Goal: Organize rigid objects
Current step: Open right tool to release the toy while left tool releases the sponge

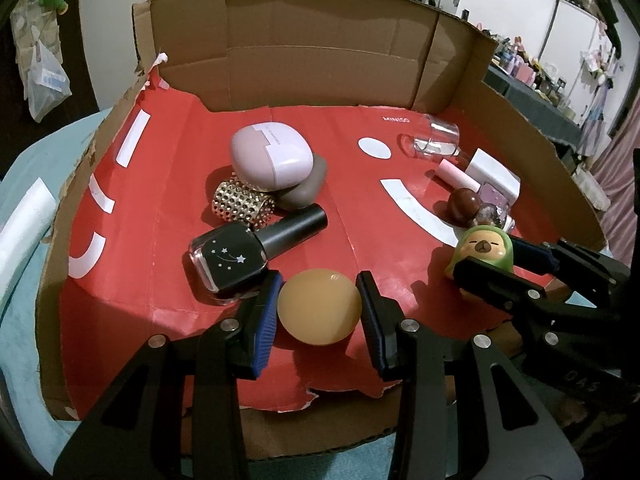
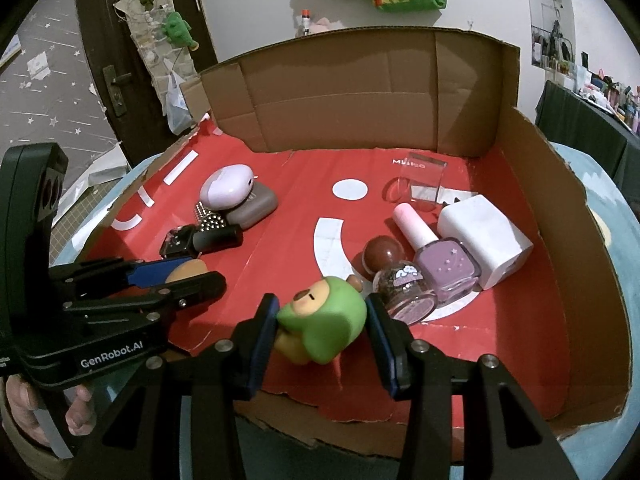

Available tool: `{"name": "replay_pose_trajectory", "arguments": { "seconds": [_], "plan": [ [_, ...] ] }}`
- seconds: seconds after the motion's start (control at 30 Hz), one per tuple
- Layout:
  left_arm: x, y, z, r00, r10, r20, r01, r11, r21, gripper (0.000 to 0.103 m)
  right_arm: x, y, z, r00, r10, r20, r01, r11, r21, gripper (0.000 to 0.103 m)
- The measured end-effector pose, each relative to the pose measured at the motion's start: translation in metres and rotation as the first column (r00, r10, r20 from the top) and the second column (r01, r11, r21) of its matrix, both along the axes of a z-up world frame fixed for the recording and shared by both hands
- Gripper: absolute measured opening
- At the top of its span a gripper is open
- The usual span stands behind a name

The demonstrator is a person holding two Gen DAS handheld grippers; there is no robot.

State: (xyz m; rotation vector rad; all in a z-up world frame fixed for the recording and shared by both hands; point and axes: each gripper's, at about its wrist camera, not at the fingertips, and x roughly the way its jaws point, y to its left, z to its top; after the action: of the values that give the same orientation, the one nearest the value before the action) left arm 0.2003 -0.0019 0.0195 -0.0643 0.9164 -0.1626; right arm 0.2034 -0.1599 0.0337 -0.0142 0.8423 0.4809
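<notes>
1. The left gripper (image 1: 319,307) clamps a smooth tan ball (image 1: 319,306) near the front edge of the red-lined cardboard tray (image 1: 344,60).
2. The right gripper (image 2: 322,325) clamps a green-hooded bear figurine (image 2: 326,330).
3. A black nail polish bottle (image 1: 244,254) lies just beside the ball.

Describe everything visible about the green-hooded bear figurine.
The bear figurine is a small, glossy toy that looks like plastic or vinyl: a tan bear face with closed eyes and pink cheeks inside a green hood. It is tipped, face toward the box's back wall, at the near edge of the red liner. The right gripper is clamped on its sides.
</notes>
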Motion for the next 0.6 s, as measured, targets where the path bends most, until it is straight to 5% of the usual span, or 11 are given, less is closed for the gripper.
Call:
{"name": "replay_pose_trajectory", "arguments": {
  "seconds": [0.6],
  "plan": [
    [-0.0003,-0.0021,0.0006,1.0,0.004,0.001,-0.004,1.0,0.015,0.036,0.0001,-0.0001,-0.0001,1.0,-0.001,-0.001,0.001,1.0,0.001,0.047]
  ]
}}
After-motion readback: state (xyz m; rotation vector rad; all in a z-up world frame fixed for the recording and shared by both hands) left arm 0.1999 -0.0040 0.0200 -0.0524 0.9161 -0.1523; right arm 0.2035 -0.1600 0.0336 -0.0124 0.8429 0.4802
